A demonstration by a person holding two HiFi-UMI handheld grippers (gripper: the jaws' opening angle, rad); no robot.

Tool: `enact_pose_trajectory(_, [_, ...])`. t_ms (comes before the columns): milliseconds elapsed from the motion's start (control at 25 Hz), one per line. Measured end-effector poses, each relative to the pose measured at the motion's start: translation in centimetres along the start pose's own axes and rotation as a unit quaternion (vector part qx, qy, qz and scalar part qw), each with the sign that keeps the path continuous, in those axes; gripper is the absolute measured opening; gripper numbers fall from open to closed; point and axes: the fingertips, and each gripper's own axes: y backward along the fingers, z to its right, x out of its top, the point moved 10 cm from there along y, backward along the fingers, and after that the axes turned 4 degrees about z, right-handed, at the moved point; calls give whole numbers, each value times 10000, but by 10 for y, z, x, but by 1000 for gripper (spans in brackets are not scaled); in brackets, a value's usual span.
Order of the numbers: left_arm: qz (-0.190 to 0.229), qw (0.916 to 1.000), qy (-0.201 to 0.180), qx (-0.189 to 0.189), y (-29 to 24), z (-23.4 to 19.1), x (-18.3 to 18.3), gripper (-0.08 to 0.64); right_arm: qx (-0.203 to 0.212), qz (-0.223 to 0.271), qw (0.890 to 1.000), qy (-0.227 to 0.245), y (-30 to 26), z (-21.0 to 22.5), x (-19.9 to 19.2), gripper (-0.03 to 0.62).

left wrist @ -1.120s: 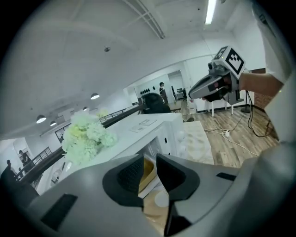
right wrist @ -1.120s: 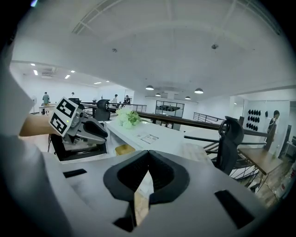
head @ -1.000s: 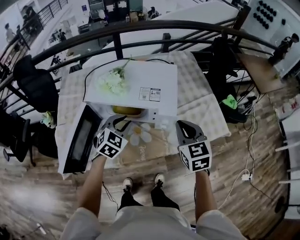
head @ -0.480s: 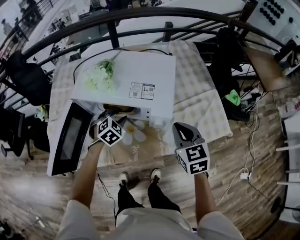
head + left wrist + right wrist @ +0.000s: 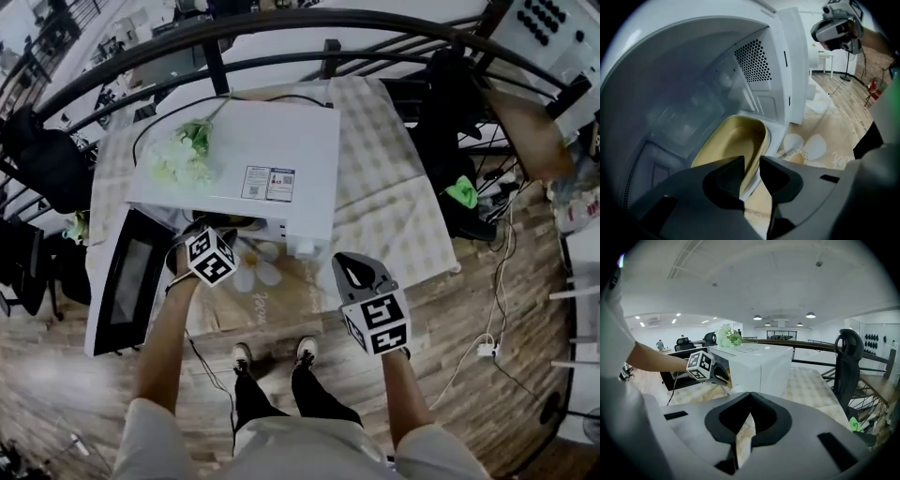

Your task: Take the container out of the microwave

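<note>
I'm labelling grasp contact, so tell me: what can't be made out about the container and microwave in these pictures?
Left gripper view: the near end of the container is hidden behind the left gripper, whose fingers are closing astride its rim; contact unclear.
Head view: the microwave covers most of the container.
Head view: its label is too small to read.

— What's the person got on?
— Pale short sleeves (image 5: 157, 429), black trousers (image 5: 314, 394), white shoes (image 5: 242, 356).
— The left gripper (image 5: 751, 161) and right gripper (image 5: 750, 394)?
— Grey, black pads (image 5: 723, 180), black-and-white marker cubes (image 5: 377, 322).
</note>
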Motion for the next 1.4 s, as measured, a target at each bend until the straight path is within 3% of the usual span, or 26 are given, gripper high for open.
enact_pose_trajectory(160, [-103,9997,-216,-5,2,6,3,46,5,24,10000,15,5,0,5,14])
enact_pose_trajectory(360, [-89,9997,-137,-154,17,16,0,37,-27,107,9999,17,14,-7,16,14])
enact_pose_trajectory(720, [190,9998,107,-16,75,40,-21,35,-228,401,9987,205,35,-39,44,14])
enact_pose_trajectory(1080, [785,9954,353,432,165,44,-36,32,-346,772,9953,480,51,-80,84,14])
enact_pose_trajectory(1400, [1363,9864,387,833,243,44,-34,31,-389,1157,9903,669,56,-113,126,14])
